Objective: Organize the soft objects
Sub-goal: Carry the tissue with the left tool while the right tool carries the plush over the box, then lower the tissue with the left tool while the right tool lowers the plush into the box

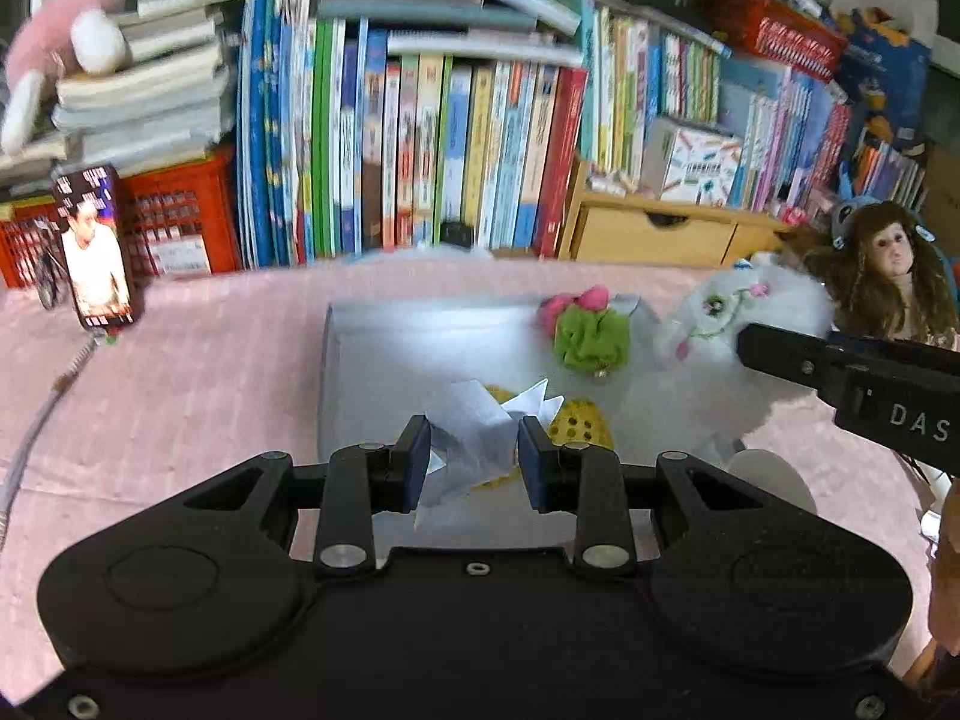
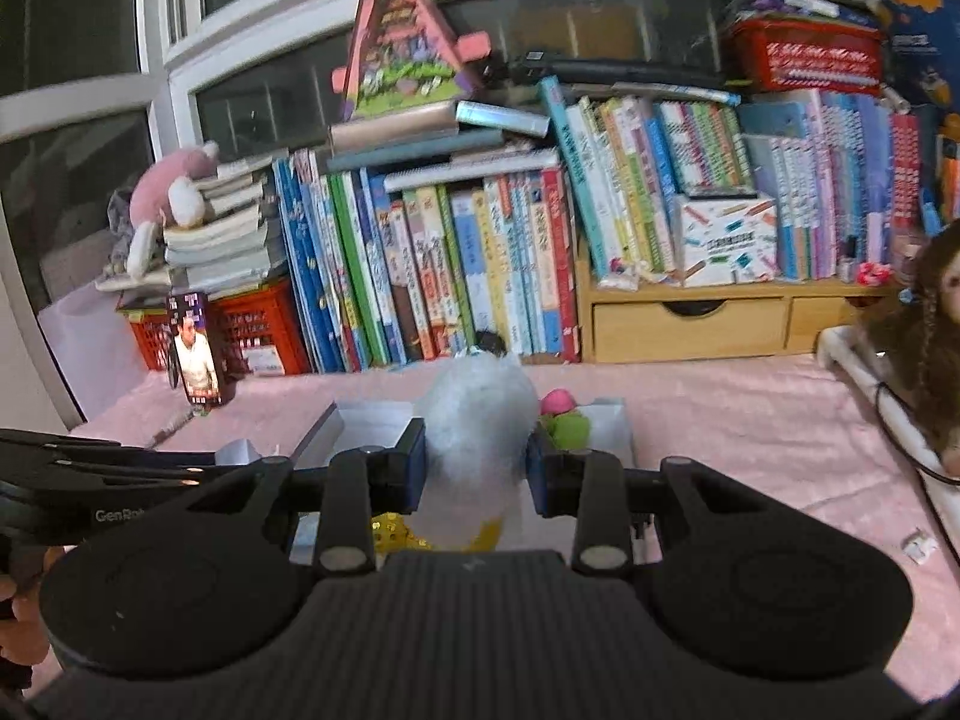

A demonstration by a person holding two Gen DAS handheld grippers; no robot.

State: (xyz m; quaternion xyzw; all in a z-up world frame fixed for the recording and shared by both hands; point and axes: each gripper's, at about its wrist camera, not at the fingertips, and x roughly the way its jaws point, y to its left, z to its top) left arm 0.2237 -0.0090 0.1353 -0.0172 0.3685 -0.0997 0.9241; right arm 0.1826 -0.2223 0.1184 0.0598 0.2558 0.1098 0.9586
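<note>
Your left gripper (image 1: 474,456) has its fingers closed on a crumpled white paper tag (image 1: 468,420) that belongs to the yellow sequinned piece (image 1: 579,423) lying just beyond the fingers at 1 o'clock. Your right gripper (image 2: 477,462) is clamped around a fluffy white plush toy (image 2: 477,414), which fills the gap between its fingers. In the left wrist view that plush toy sits at 2 o'clock from the left fingers, hanging over the open grey box (image 1: 360,360) on the pink worktop (image 1: 198,372). A green and pink fabric flower (image 1: 591,330) rests at the box's far right, at 1 o'clock.

Judging by this, the sorting is partway: the flower looks placed in the box, while the plush and the tagged yellow piece seem lifted, not yet set down. A long-haired doll (image 1: 888,276) at 3 o'clock remains outside the box.
</note>
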